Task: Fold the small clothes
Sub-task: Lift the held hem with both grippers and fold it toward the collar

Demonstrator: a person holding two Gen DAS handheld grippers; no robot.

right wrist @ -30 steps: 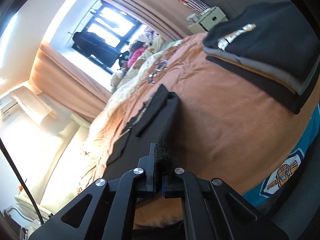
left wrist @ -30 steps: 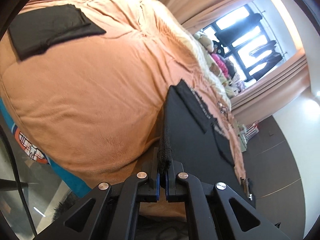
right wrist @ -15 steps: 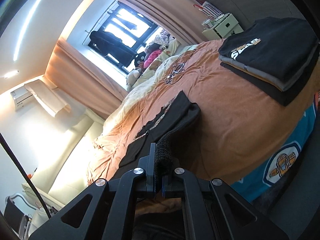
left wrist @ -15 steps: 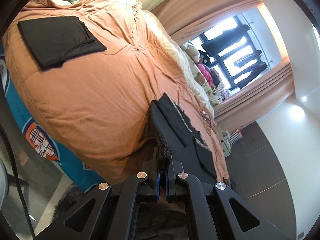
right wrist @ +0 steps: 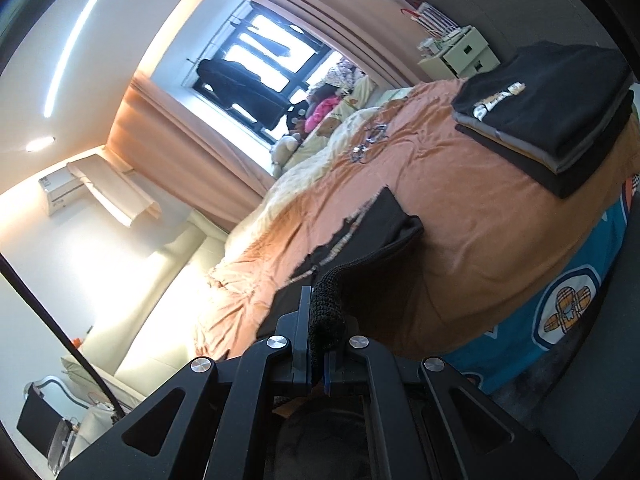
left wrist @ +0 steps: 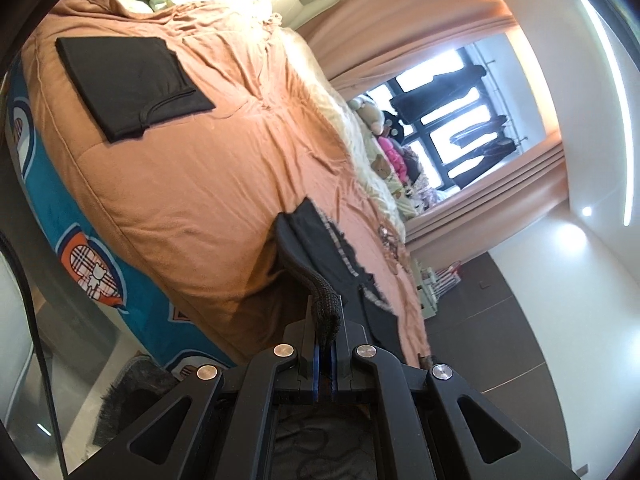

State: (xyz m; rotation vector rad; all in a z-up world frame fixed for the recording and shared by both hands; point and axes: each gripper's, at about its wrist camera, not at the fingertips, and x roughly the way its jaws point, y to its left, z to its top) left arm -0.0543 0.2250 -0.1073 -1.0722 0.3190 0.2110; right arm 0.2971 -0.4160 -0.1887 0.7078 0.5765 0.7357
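Black garment (left wrist: 320,248) now lifted higher off orange bedspread (left wrist: 192,168), hem pinched in both left tool (left wrist: 325,354) and right tool (right wrist: 318,360); white lettering on top black shirt (right wrist: 540,92), unreadable.

Left gripper (left wrist: 325,354) clamps black garment (left wrist: 320,252), apparently knit-edged, over bed (left wrist: 192,184)

- The left gripper (left wrist: 325,354), a black two-finger tool with blue-lined pads, has its jaws pressed together on a fold of black knitted cloth (left wrist: 326,308), which rises out from between the fingertips.
- It points forward and slightly downward.
- The right gripper (right wrist: 318,360), of the same black build, is likewise clamped tight on the black knit fabric, bunched thickly at its tips.
- It sits close to level, tilted perhaps a little down; the fisheye warp makes this hard to judge.
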